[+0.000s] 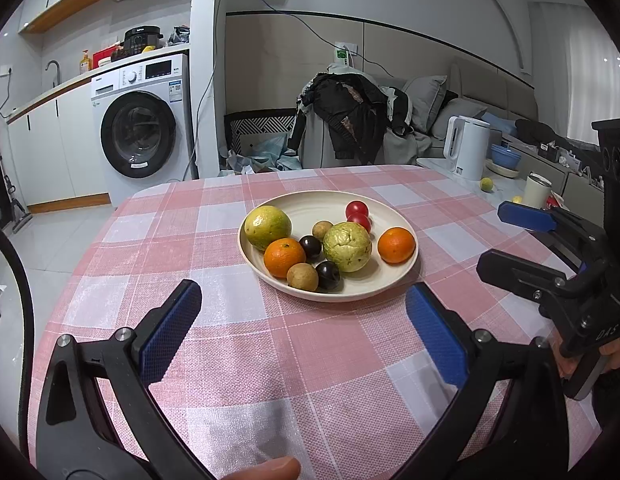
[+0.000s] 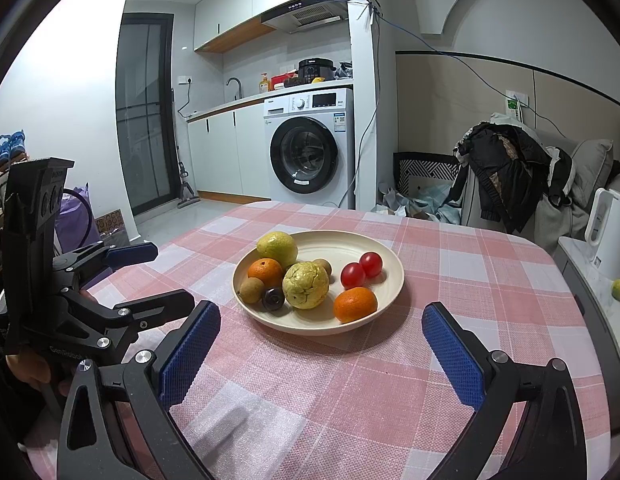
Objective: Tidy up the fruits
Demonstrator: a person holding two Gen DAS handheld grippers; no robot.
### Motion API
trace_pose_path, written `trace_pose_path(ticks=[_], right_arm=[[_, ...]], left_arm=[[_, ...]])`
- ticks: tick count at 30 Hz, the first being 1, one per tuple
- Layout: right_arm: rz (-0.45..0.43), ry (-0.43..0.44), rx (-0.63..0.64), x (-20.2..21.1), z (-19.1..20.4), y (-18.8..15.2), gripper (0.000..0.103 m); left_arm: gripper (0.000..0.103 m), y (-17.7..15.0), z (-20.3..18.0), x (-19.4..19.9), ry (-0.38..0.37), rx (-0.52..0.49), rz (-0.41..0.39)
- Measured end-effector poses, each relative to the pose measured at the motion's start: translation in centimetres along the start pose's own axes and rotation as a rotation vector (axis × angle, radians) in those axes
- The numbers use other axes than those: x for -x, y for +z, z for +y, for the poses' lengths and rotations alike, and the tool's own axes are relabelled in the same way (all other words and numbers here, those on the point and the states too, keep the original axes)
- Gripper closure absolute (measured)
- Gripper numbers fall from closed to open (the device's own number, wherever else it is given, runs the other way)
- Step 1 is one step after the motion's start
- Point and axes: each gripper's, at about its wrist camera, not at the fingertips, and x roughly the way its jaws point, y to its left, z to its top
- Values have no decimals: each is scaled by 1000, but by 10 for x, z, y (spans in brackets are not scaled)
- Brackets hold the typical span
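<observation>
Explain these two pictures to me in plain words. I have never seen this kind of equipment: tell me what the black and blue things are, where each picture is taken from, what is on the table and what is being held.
There is no robot here. A person holds a hand-operated gripper in each hand, and each gripper carries a wide-angle camera looking forward along its blue-padded jaws. One picture comes from the left gripper, the other from the right gripper. Each also shows the other tool off to the side, with part of a hand on its grip.

On the table with the pink checked cloth stands a cream plate of fruit: two oranges, two green fruits, two red cherry tomatoes, and some small brown and dark ones.

Nothing is held. Both pairs of jaws stand wide open, short of the plate, so no fruit has been picked up.
</observation>
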Motion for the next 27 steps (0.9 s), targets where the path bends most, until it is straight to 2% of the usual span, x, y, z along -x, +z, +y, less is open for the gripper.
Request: trace_pose_path(ticks=[27], right_arm=[[0, 0, 1, -1, 1, 0, 0]], left_arm=[[1, 2, -1, 1, -5, 2, -15]])
